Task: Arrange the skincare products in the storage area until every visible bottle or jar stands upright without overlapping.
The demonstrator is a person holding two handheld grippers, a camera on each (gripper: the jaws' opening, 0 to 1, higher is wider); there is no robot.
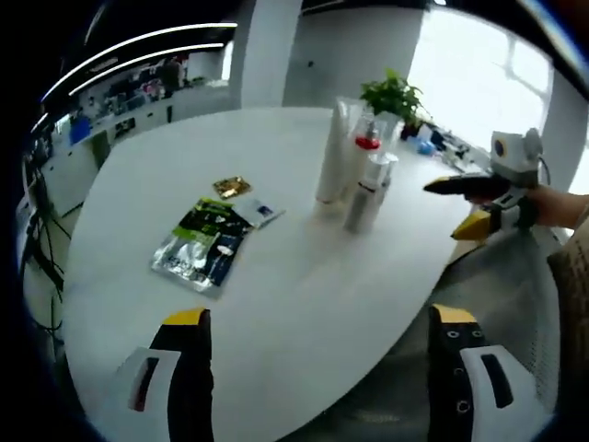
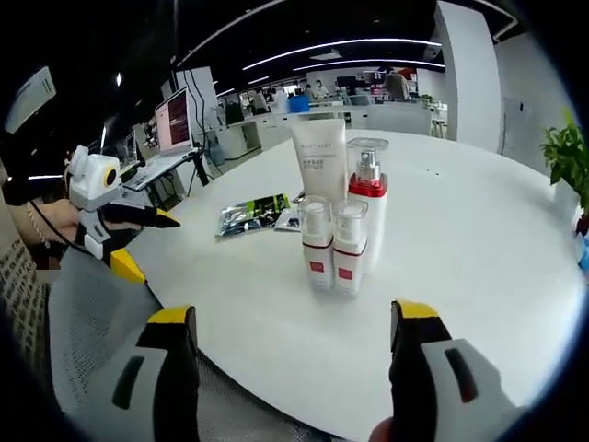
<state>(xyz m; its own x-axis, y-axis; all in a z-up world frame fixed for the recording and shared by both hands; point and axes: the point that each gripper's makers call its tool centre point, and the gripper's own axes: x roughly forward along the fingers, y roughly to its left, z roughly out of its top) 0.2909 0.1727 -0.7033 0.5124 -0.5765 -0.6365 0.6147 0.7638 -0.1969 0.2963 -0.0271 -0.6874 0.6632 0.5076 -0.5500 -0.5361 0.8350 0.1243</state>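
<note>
Table: white, rounded top [image 2: 479, 230], carrying every product in both gripper views.
Cluster: 4 skincare items standing upright together near the middle of the table.
Tube: tall white tube [image 2: 319, 158] standing on its cap at the back of the cluster in the right gripper view; in the left gripper view it is the leftmost item [image 1: 333, 157].
Pump bottle: clear-capped bottle with a red collar [image 2: 367, 198], just beside the tube, upright.
Small bottles: 2 short white bottles with red labels, one [image 2: 317, 241] and the other [image 2: 350, 246], side by side at the front, touching or nearly so; whether they touch the items behind cannot be told.
Sachets: green and silver packet [image 1: 204, 242] lying flat on the table, well apart from the cluster, with a small white packet [image 1: 258, 212] and a gold one [image 1: 231, 187] near it.
Plant: green potted plant [image 1: 396, 96] at the far table edge.
Left gripper: [image 1: 322, 327] jaws spread wide, nothing between them, above the near table edge.
Right gripper: [image 2: 294, 322] jaws spread wide, nothing held, facing the cluster from the table edge.
</note>
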